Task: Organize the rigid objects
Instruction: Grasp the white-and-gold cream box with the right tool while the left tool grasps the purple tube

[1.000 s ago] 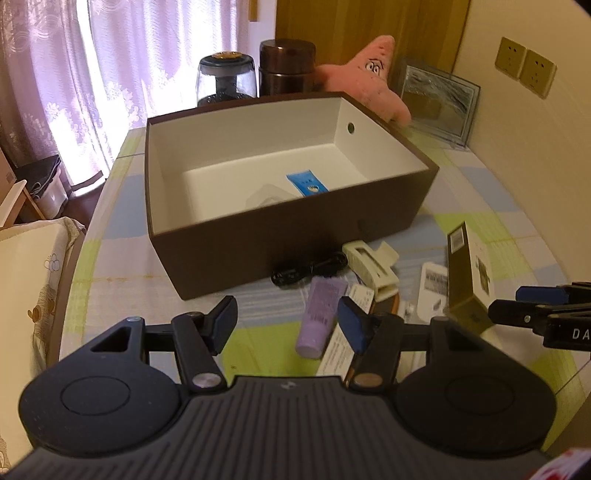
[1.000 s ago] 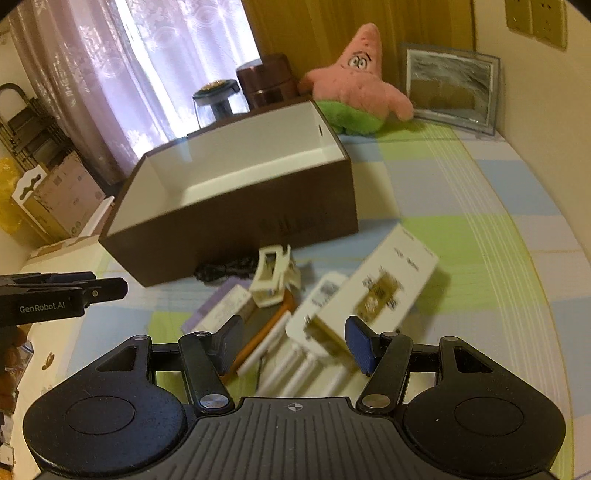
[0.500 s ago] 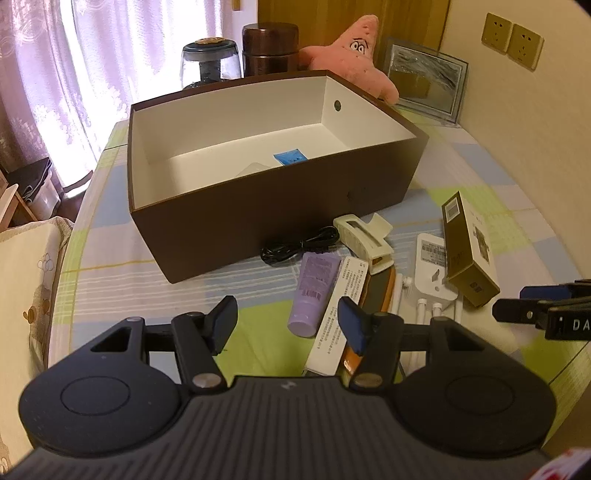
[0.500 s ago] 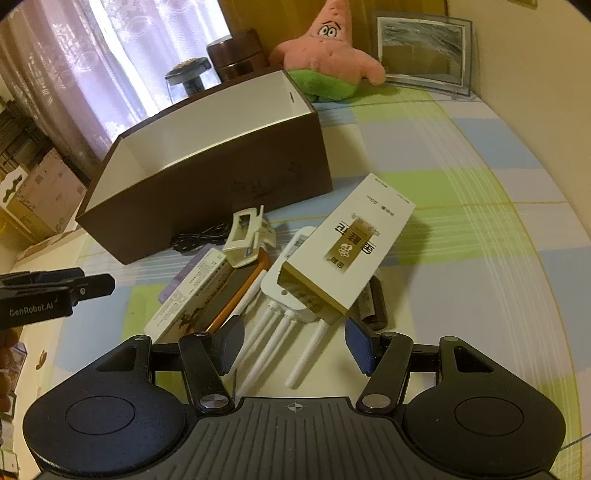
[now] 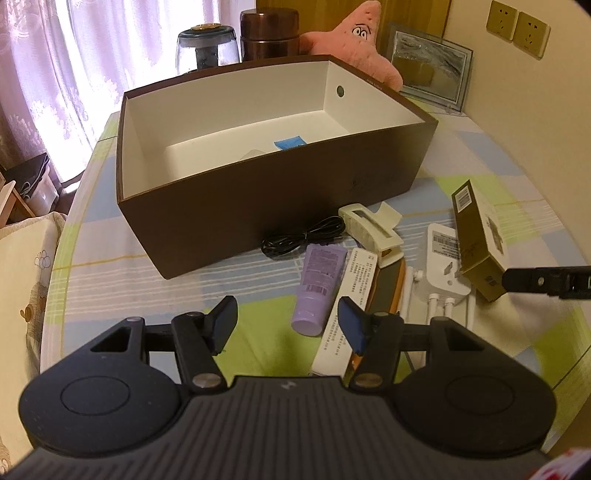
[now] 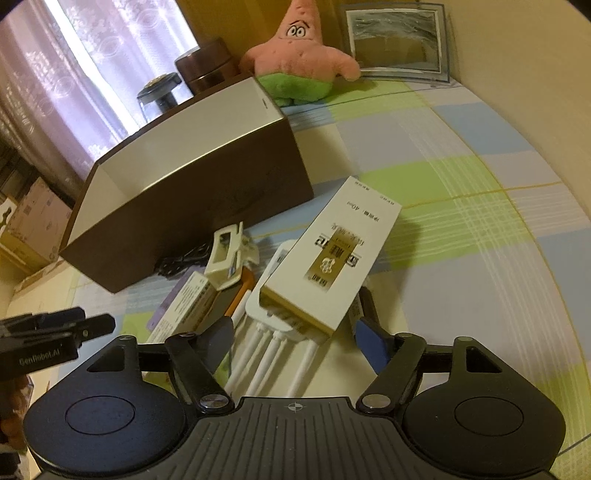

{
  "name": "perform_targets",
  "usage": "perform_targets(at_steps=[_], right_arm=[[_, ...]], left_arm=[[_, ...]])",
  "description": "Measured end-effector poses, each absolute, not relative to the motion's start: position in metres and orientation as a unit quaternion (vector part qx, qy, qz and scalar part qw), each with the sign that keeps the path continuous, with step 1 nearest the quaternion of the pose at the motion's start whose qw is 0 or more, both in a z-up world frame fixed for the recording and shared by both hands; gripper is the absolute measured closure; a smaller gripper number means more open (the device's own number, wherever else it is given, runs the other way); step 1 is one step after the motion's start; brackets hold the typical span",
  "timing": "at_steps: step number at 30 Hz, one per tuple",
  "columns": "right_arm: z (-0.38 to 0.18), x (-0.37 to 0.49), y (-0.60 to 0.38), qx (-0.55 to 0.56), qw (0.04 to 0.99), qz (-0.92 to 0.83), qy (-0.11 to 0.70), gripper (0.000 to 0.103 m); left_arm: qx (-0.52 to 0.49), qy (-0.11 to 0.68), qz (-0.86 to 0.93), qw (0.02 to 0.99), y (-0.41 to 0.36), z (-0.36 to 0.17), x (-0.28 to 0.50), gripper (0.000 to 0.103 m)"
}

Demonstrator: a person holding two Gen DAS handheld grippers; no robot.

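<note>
A brown box (image 5: 280, 199) with a white inside stands open at the back of the table, with a blue packet (image 5: 290, 143) on its floor. In front of it lies a pile: a black cable (image 5: 303, 240), a cream hair clip (image 5: 369, 229), a purple tube (image 5: 319, 284), a long white carton (image 5: 345, 302) and a white plug strip (image 5: 443, 258). A gold-and-white carton (image 6: 332, 258) leans on the strip. My right gripper (image 6: 295, 336) hangs just before the carton's near end, its jaws opening and its pads clear of the carton. My left gripper (image 5: 288, 317) is open over the tube's lower end.
A pink star plush (image 6: 299, 55), a framed picture (image 6: 397, 40), a glass jar (image 5: 207, 48) and a brown canister (image 5: 269, 33) stand behind the box. The wall with its sockets (image 5: 517, 29) closes the right side. The checked tablecloth (image 6: 480, 221) lies bare to the right of the pile.
Both grippers have sunk closer to the pile. The right gripper's jaws have widened and the gold-and-white carton now lies nearer to them. The left jaws keep the same gap.
</note>
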State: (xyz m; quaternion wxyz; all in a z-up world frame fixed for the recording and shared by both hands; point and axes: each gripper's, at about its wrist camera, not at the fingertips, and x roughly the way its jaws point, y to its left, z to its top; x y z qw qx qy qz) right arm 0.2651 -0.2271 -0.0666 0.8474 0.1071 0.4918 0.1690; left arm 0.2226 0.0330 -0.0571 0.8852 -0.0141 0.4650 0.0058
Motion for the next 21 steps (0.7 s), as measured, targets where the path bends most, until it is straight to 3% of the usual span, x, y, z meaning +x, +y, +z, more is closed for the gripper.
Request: perform_targets(at_steps=[21], right_arm=[[-0.088, 0.319, -0.226, 0.138, 0.845, 0.114, 0.504, 0.031]], left_arm=[[0.023, 0.495, -0.032, 0.868, 0.038, -0.107, 0.258, 0.049]])
